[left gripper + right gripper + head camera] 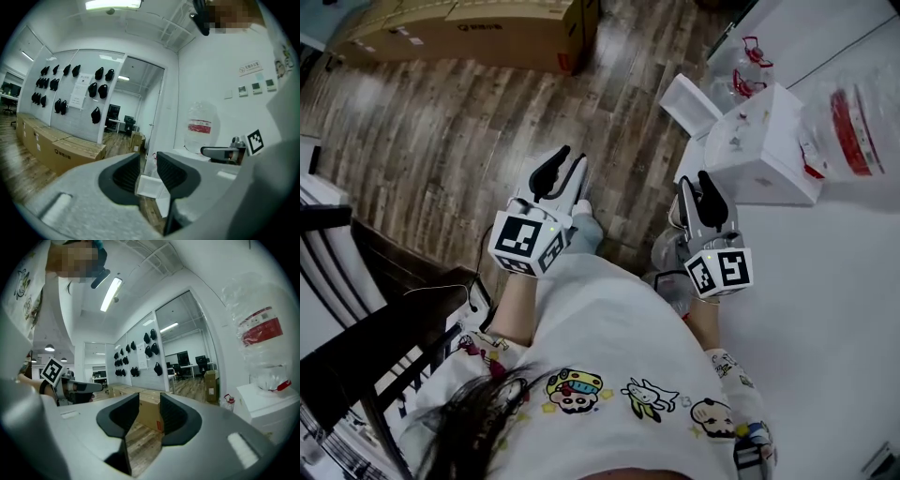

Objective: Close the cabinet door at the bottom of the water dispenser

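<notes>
Wood floor (487, 122), shut cardboard boxes (478, 33), water jug (853, 122) atop dispenser (769, 150)

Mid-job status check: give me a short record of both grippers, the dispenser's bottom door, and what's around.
left gripper: jaws apart, nothing between them
right gripper: jaws apart, empty
water dispenser: white, ahead and to the person's right, no gripper contact seen
water bottle: clear with a red label, on the dispenser
cabinet door: white panel standing out from the dispenser's front, looks open
floor: wood planks
cardboard boxes: on the floor, far from the dispenser
</notes>
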The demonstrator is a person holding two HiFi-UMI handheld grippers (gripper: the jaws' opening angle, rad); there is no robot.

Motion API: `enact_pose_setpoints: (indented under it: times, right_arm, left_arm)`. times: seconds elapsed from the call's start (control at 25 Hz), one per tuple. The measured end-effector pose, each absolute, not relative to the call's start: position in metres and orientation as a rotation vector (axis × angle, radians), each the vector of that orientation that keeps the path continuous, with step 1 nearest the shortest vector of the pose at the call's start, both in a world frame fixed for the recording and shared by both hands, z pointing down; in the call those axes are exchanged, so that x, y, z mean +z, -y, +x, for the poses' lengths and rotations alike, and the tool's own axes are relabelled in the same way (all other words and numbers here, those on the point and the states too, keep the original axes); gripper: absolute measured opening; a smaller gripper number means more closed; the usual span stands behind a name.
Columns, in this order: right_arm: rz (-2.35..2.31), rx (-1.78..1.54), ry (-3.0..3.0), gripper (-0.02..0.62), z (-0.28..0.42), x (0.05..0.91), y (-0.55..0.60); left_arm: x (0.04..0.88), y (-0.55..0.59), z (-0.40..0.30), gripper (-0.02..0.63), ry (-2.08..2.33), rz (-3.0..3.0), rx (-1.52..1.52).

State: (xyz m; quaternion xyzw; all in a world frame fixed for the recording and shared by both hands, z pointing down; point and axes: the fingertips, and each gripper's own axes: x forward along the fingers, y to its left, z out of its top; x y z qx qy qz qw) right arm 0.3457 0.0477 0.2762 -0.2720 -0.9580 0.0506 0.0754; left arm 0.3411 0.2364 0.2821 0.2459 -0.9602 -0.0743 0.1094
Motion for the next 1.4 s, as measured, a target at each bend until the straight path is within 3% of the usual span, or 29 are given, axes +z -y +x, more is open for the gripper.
enact_pose_setpoints:
  times: [0.36, 0.92, 1.4]
  right_arm:
    - [-0.795, 0.154, 2.906, 0.132, 0.253, 0.269, -0.097]
    - [-0.72, 0.169, 2.87, 0.132, 0.182, 0.296, -0.122]
    - [-0.757, 0.175, 2.847, 0.13, 0.013, 0.298, -0.122]
  left_arm:
    - [0.278, -0.301, 0.253, 0.112, 2.852, 0.708, -0.203]
    - [0.302, -0.345, 0.193, 0.112, 2.824, 0.673, -0.241]
    - [0.295, -0.342, 0.038, 0.112, 2.831, 0.654, -0.217]
